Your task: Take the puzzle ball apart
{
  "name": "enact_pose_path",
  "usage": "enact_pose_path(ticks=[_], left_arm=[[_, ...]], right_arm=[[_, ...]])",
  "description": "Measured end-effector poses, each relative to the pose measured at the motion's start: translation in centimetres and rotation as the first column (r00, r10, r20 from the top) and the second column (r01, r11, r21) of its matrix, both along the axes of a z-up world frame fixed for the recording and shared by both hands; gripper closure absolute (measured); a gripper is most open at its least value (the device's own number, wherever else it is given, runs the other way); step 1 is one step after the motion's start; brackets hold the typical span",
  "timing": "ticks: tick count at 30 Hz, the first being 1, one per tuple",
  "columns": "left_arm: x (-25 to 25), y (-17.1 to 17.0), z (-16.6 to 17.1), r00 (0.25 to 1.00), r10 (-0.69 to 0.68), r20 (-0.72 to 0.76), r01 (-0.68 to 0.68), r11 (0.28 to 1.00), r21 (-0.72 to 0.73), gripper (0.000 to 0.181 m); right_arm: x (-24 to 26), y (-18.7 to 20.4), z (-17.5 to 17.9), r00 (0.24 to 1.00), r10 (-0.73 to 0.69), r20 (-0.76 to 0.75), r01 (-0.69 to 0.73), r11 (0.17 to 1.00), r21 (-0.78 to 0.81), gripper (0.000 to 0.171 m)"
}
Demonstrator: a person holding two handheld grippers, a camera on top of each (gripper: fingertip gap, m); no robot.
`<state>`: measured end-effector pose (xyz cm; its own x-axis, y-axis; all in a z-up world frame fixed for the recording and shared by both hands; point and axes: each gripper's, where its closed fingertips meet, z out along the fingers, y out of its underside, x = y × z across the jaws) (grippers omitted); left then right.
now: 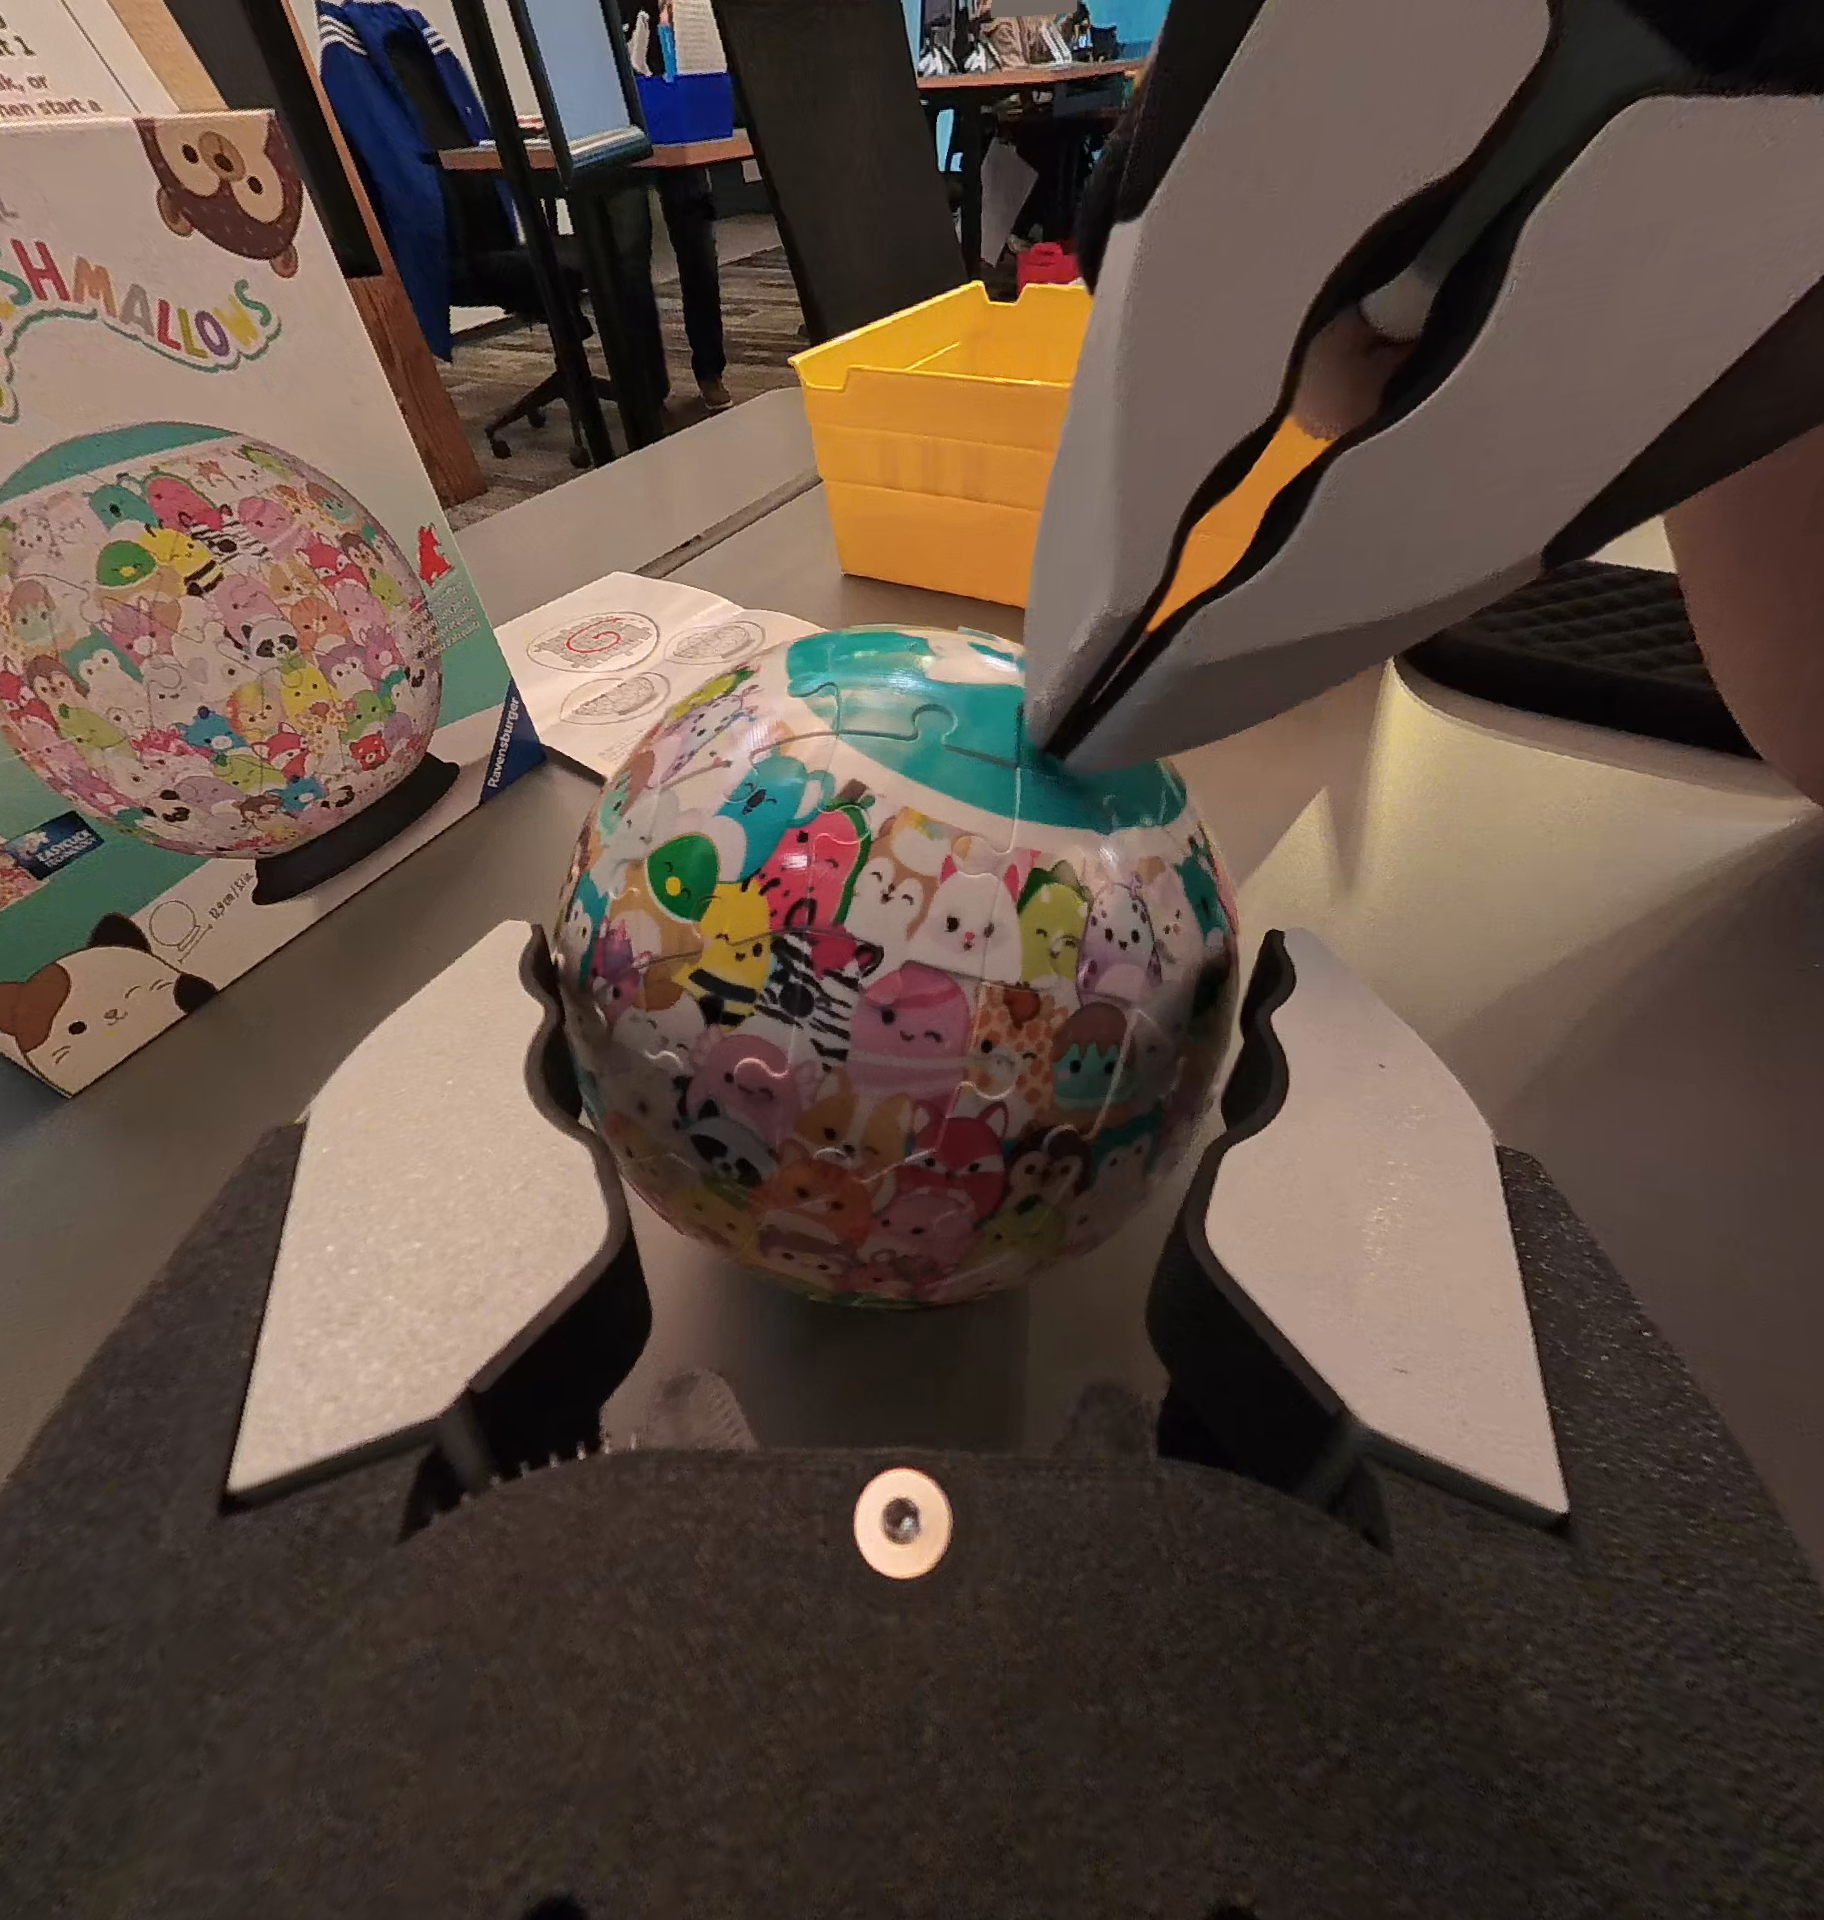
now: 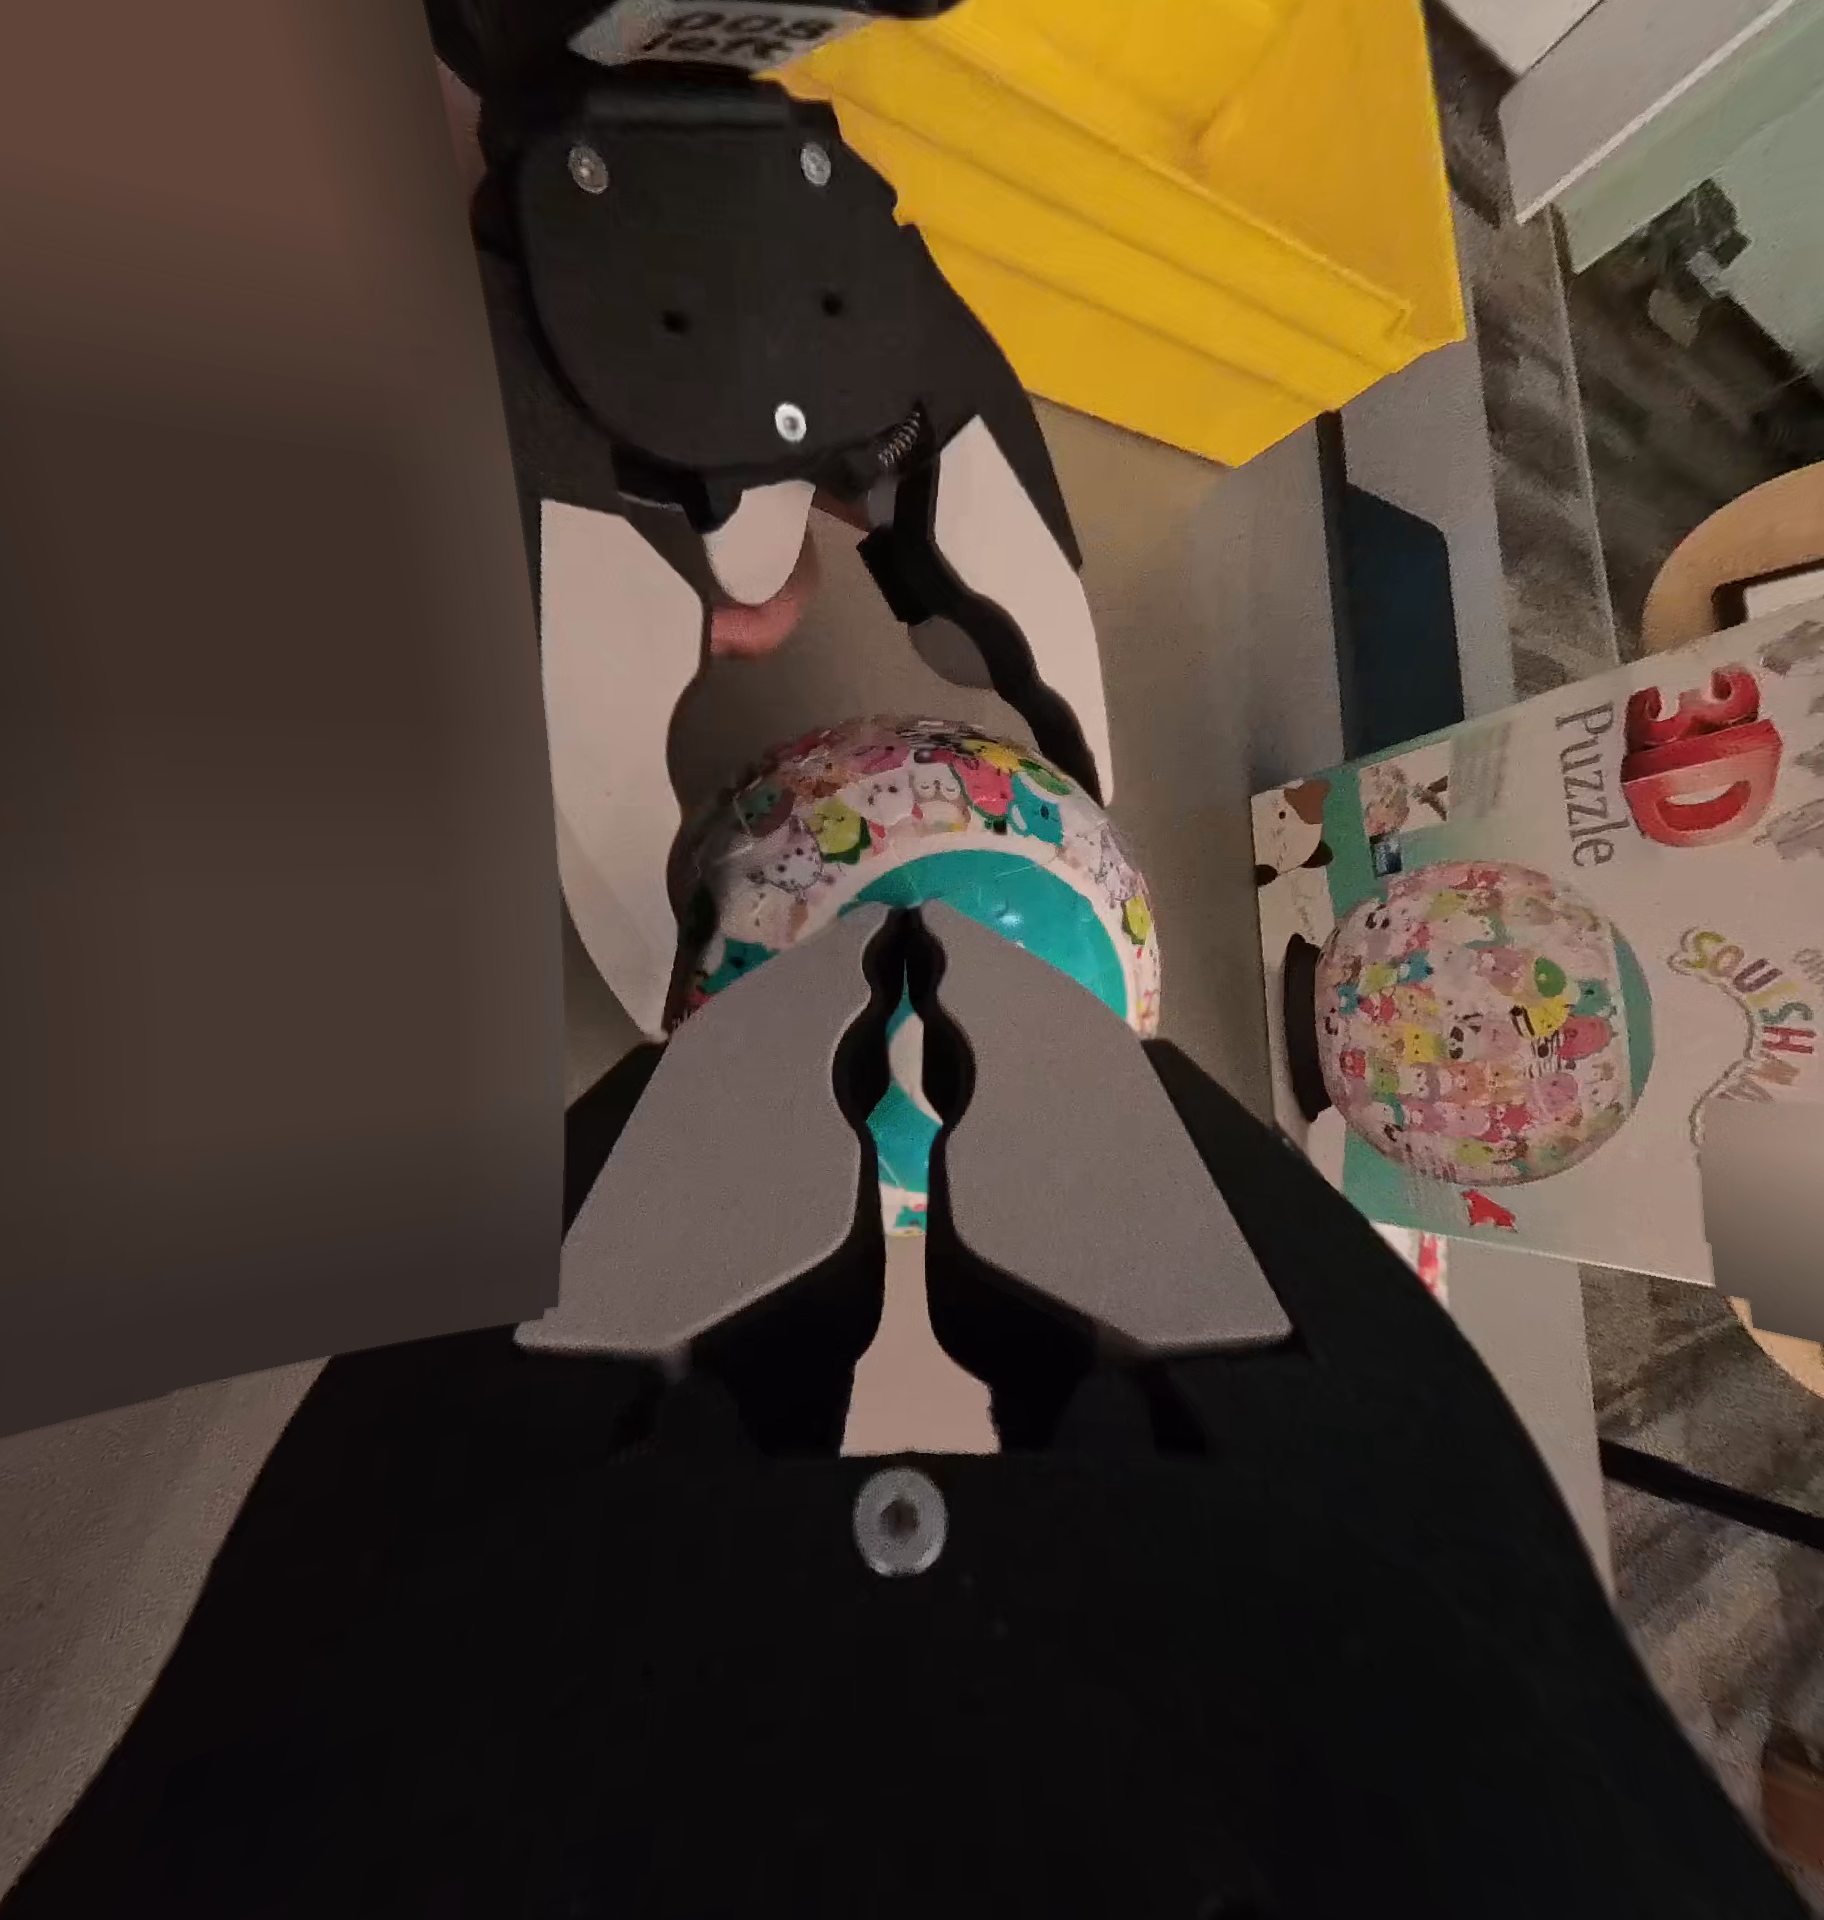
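The puzzle ball (image 1: 892, 997) sits on the grey bench (image 1: 1510, 987) in the middle of the left wrist view, whole and round, its sides covered in bright cartoon animals and its top a teal cap. The left claw (image 1: 892, 1023) is spread wide around it, one finger at each flank of the ball and pressing against it. From the upper right of that frame the right claw (image 1: 1059, 750) comes down tilted, its two fingers pressed almost together, tips touching the teal cap at a seam between pieces; whether they pinch a piece I cannot tell. In the right wrist view the right claw (image 2: 910, 920) shows the same narrow slit over the teal. Behind the ball stands a yellow bin (image 1: 939, 436), at upper left the puzzle box (image 1: 191, 582), and between them a paper sheet (image 1: 627, 655) lies flat
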<state>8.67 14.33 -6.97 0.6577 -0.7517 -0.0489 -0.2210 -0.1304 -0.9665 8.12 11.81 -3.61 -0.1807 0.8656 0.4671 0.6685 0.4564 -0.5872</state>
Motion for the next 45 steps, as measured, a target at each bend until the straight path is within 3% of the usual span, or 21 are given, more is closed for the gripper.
enact_pose_path(ticks=[12, 20, 22, 24, 26, 29, 32, 39, 45], left_arm=[[0.1, -0.1, 0.1, 1.000, -0.002, 0.001, 0.002, 1.000, 0.003, 0.061], [0.1, 0.0, 0.1, 1.000, 0.008, 0.000, -0.008, 1.000, 0.006, 0.059], [0.2, -0.1, 0.1, 1.000, 0.007, -0.010, -0.007, 1.000, 0.009, 0.059], [0.5, -0.1, 0.0, 0.999, 0.019, -0.029, -0.019, 1.000, 0.013, 0.059], [1.0, -0.2, -0.2, 0.998, 0.037, -0.048, -0.036, 0.999, 0.024, 0.056], [1.6, -0.1, -0.7, 0.987, 0.118, -0.109, -0.113, 0.992, 0.051, 0.056], [2.5, -0.3, -0.8, 0.976, 0.191, -0.105, -0.183, 0.980, 0.081, 0.050], [4.0, -1.7, 0.9, 0.983, 0.173, 0.064, -0.174, 0.985, 0.014, 0.051], [4.1, -2.3, 1.1, 0.997, -0.016, 0.076, 0.010, 0.997, 0.074, 0.049]], right_arm=[[0.4, 0.5, 0.4, 0.999, -0.032, 0.017, 0.031, 0.994, 0.106, 0.170], [0.8, 0.7, -0.1, 0.998, -0.064, 0.020, 0.062, 0.996, 0.071, 0.170], [1.5, 1.3, 2.3, 0.988, -0.117, -0.099, 0.124, 0.990, 0.070, 0.170], [2.7, 1.4, 5.1, 0.932, -0.208, -0.297, 0.182, 0.977, -0.113, 0.170], [4.3, 1.6, 5.6, 0.847, -0.330, -0.417, 0.230, 0.934, -0.273, 0.158], [6.3, 1.3, 3.8, 0.732, -0.466, -0.497, 0.336, 0.881, -0.332, 0.155], [6.3, 1.0, 2.1, 0.640, -0.526, -0.560, 0.341, 0.847, -0.407, 0.156], [6.2, 0.7, 1.7, 0.622, -0.539, -0.568, 0.436, 0.841, -0.321, 0.158], [5.4, 0.8, 0.9, 0.633, -0.554, -0.540, 0.434, 0.832, -0.345, 0.160]])
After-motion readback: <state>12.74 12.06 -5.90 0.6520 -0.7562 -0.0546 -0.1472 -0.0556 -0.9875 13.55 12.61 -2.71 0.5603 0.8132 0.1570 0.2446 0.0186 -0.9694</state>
